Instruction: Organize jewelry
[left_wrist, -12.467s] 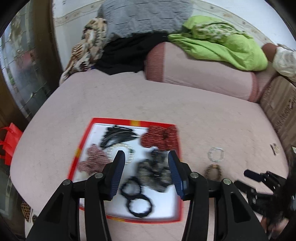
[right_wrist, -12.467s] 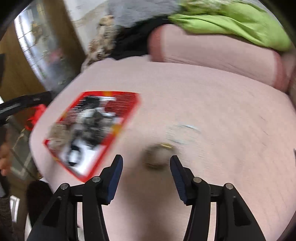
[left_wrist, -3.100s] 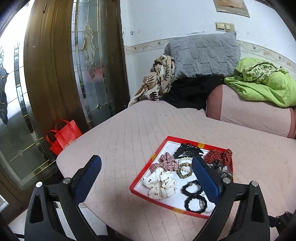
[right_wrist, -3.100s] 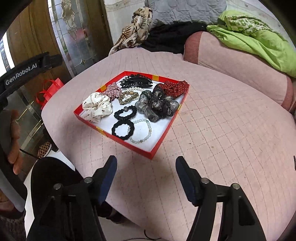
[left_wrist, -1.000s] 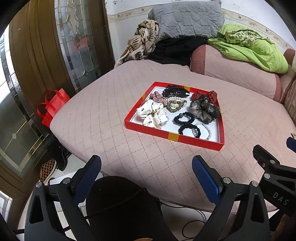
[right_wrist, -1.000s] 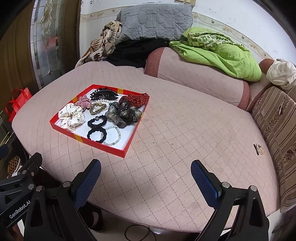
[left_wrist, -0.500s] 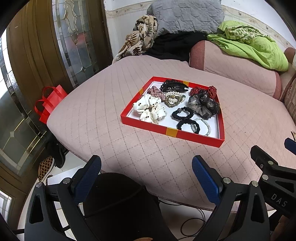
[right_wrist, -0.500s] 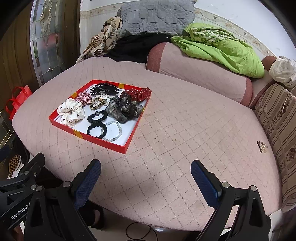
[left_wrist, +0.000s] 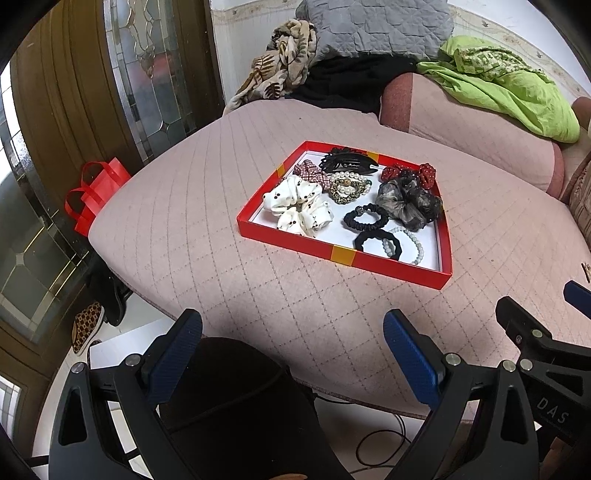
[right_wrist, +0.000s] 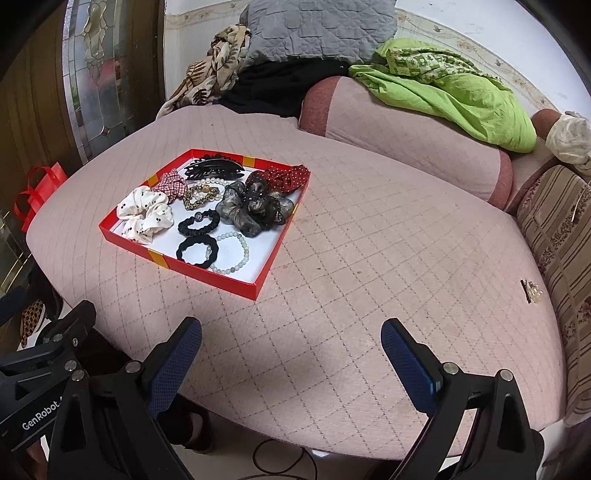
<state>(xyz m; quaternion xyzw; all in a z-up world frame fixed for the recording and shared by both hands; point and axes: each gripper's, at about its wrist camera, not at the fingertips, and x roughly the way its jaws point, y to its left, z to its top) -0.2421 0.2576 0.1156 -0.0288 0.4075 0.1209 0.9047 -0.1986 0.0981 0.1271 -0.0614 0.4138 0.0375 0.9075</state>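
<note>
One red tray (right_wrist: 236, 282) sits on the pink quilted bed (right_wrist: 369, 240), left of centre in the right wrist view, rotated so one corner points towards the near edge.

Contents, counted:
- four fabric scrunchies: one white spotted scrunchie (right_wrist: 146, 214) at the left, one plaid scrunchie (right_wrist: 170, 183) beyond it, one grey-black scrunchie (right_wrist: 251, 210) at centre, one red dotted scrunchie (right_wrist: 284, 177) at the far right;
- two black hair ties (right_wrist: 195, 251) nearer, one behind the other;
- three beaded bracelets: a pale bead bracelet (right_wrist: 236, 254) overlapping the nearest tie, a pearl one and a gold-brown one further in, partly overlapping;
- one black claw clip (right_wrist: 214, 168) along the far side, its long axis running left to right.

One small item (right_wrist: 532, 290) lies far right on the bed, too small to identify.

The left gripper (left_wrist: 291, 341) and right gripper (right_wrist: 291, 341) are both held near the bed's near edge, well apart from the tray, fingers spread wide and empty. Their bodies are cut off by the frame bottom. A green blanket (right_wrist: 454, 88) lies on the bolster beyond.
</note>
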